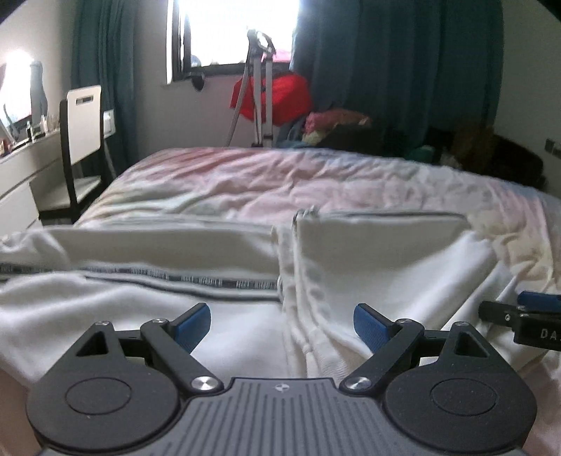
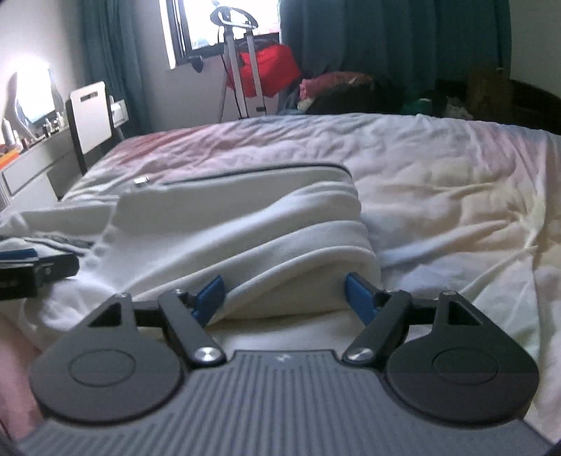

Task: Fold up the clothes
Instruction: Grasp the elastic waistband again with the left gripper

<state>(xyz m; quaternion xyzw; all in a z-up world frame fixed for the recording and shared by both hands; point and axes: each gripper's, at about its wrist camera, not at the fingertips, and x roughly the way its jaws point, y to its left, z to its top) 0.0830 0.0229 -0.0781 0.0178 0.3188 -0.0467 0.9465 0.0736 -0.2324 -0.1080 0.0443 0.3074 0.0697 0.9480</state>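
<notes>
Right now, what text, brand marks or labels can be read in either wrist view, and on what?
"DA": white letters on the right claw body, cut off by the left view's edge.
Woven lettering on the dark striped band of the white garment: too blurred to read.
Small round emblems on both camera housings: too small to read.

Rumpled pale bedsheet (image 2: pixel 438 168) across centre. Tripod (image 1: pixel 257 87) at 12 o'clock before window (image 1: pixel 238 31); red bag (image 1: pixel 284 96) just beside. Teal curtains (image 1: pixel 385 70) at 1 o'clock. White-backed chair (image 1: pixel 82 140) and desk (image 1: pixel 24 165) at 9 o'clock.
</notes>
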